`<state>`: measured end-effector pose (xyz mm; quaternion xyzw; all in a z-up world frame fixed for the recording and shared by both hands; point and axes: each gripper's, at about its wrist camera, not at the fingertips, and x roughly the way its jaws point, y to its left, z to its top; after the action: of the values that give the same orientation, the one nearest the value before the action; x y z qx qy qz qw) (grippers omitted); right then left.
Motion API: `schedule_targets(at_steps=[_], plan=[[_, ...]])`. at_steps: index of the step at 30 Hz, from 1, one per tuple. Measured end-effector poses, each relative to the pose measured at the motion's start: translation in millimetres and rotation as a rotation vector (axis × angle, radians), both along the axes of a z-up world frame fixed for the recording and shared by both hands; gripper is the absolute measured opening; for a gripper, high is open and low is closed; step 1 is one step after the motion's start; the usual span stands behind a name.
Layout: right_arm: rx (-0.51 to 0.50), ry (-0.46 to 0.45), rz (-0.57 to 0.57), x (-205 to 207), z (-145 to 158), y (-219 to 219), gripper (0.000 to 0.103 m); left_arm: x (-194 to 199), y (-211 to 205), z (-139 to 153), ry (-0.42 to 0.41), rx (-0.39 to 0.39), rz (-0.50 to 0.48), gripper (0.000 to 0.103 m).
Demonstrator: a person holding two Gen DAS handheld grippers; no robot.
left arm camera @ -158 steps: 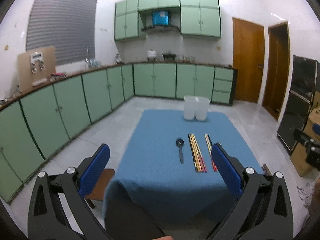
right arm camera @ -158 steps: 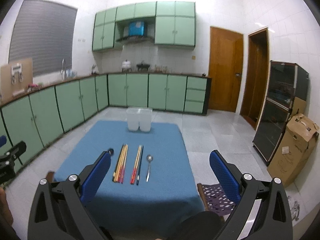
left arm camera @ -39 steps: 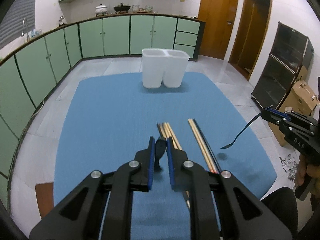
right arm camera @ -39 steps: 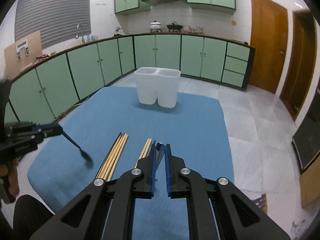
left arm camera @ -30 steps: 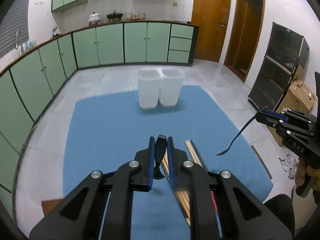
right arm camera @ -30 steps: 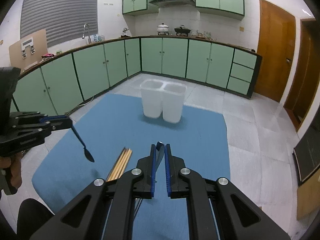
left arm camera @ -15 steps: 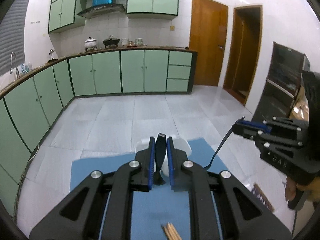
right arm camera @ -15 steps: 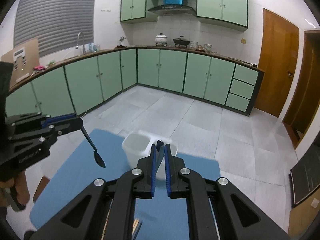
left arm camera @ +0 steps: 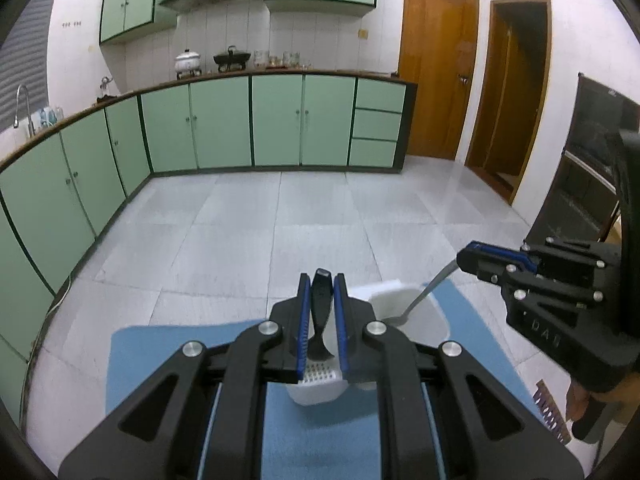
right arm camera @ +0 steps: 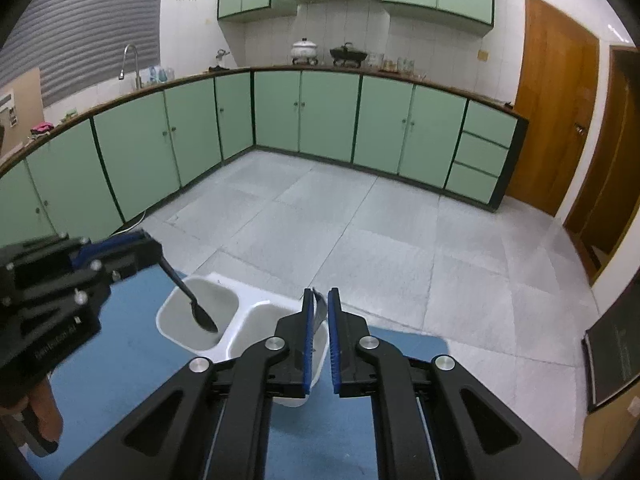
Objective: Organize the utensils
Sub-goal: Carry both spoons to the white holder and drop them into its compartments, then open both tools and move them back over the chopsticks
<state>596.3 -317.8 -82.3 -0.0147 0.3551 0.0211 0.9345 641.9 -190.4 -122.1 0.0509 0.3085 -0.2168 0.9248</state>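
My left gripper (left arm camera: 322, 280) is shut on the handle of a black spoon (left arm camera: 320, 320), right above the left compartment of the white two-compartment bin (left arm camera: 400, 294). In the right wrist view the left gripper (right arm camera: 150, 246) holds the black spoon (right arm camera: 198, 308) bowl-down inside the bin's left compartment (right arm camera: 200, 300). My right gripper (right arm camera: 321, 294) is shut on the thin handle of a silver spoon (right arm camera: 319, 308) over the right compartment. In the left wrist view the right gripper (left arm camera: 466, 258) dangles the silver spoon (left arm camera: 422, 298) into that compartment.
The bin stands near the far edge of the table's blue cloth (left arm camera: 168, 352). Beyond lie a grey tiled floor (left arm camera: 280, 216), green cabinets (right arm camera: 328, 112) and wooden doors (left arm camera: 436, 76). A dark cabinet (left arm camera: 592, 168) is at the right. A person's hand (right arm camera: 40, 404) holds the left gripper.
Both grippers have moved forward across the blue cloth to the white bin, each still holding its spoon. The chopsticks have dropped out of view.
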Motion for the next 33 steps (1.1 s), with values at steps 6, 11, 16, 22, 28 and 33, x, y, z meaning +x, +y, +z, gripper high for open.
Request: schedule_targets(at_steps=[6, 11, 16, 22, 28, 33], plan=[[0.026, -0.037, -0.005, -21.7, 16.5, -5.4, 0.010, -11.7, 16.9, 11.2, 0.000, -0.013, 0.024, 0.025], [0.054, -0.122, -0.002, -76.3, 55.5, -9.9, 0.010, -62.9, 44.8, 51.8, -0.068, -0.036, 0.019, 0.045], [0.060, -0.221, 0.012, -185.3, 70.5, -4.5, 0.013, -137.1, 82.4, 71.4, -0.119, -0.070, 0.026, 0.059], [0.087, -0.273, -0.014, -305.4, 44.7, 11.0, 0.019, -250.6, 127.8, 47.6, -0.167, -0.061, 0.053, 0.065], [0.065, -0.302, -0.086, -415.4, -9.0, 38.9, 0.028, -360.7, 156.0, -1.6, -0.195, -0.083, 0.106, 0.074], [0.090, -0.240, -0.104, -459.5, -59.8, 63.2, 0.031, -412.9, 159.5, -51.4, -0.174, -0.092, 0.123, 0.078]])
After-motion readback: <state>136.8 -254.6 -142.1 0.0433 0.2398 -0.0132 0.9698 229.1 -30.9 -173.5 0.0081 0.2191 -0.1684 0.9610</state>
